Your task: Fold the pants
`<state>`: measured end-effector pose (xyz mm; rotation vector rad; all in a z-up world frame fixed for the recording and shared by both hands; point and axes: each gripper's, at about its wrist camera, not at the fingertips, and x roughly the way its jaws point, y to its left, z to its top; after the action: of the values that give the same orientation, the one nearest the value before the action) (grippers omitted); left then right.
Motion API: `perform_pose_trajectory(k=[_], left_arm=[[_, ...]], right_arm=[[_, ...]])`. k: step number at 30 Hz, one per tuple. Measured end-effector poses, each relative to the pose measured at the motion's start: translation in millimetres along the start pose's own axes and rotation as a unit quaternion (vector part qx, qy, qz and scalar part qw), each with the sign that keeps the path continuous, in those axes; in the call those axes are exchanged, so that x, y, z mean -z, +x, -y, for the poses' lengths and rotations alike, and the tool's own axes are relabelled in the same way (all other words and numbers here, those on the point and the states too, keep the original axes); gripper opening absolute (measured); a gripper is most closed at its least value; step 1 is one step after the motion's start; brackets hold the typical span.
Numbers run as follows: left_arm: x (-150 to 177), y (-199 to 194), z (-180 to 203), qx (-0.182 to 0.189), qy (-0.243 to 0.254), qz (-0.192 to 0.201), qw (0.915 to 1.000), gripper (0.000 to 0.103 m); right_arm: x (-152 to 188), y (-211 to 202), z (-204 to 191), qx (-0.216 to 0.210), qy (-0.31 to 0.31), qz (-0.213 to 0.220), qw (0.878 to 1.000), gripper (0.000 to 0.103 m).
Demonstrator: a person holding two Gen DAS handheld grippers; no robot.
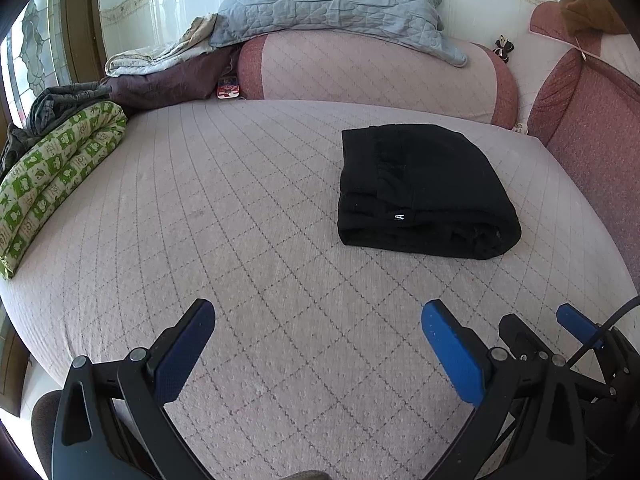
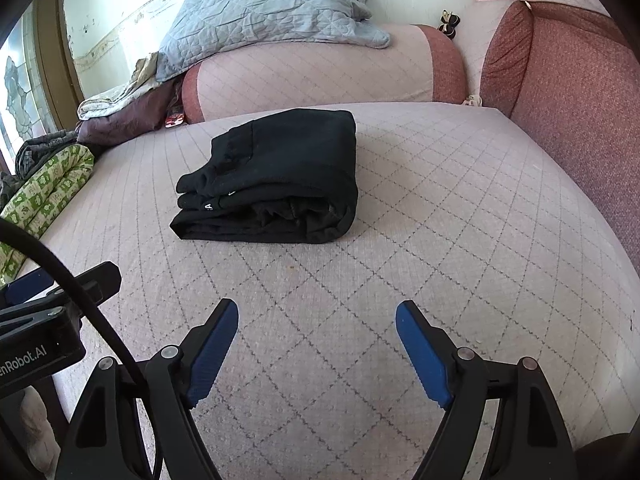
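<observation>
both grippers are seen with their jaws spread wide and nothing between the blue pads. the left gripper (image 1: pixel 318 320) is held over bare quilted cover, and the right gripper (image 2: pixel 317 322) is held the same way just beside it; one of its blue fingers shows at the right edge of the left wrist view. neither gripper is touching cloth.

beyond the fingertips, well apart from both, the black pants (image 1: pixel 424 192) are laid on the bed cover (image 1: pixel 240 240) as a thick, nearly square folded bundle. several stacked layers are shown along the near edge, where a small white label with a letter is turned toward the cameras. the rounded fold is placed on the right side, and the looser ends are stepped out on the left. no clear long axis can be told; the bundle is only slightly wider across than deep.

further out, a pink bolster (image 1: pixel 380 68) is set along the far edge of the bed, with a grey-blue quilted pillow (image 1: pixel 332 0) rested on top of it. a green patterned quilt (image 1: pixel 52 172) is rolled at the left edge, and dark red cushions (image 2: pixel 580 100) are stood at the right.
</observation>
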<state>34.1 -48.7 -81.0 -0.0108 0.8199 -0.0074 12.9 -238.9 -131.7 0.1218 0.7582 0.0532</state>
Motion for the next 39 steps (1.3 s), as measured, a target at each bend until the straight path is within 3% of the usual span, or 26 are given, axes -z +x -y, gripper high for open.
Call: perform_pose_trajectory(k=[22,39], left_arm=[[8,16,-6,0.012,-0.018,-0.035,0.9992,0.103],[10,15,-4,0.021,-0.021,-0.032,0.999,0.103]], right_arm=[[2,3,-2,0.0,0.0,-0.008,1.0,0.087],[5,7,-6,-0.005,-0.01,-0.015,1.0,0.088]])
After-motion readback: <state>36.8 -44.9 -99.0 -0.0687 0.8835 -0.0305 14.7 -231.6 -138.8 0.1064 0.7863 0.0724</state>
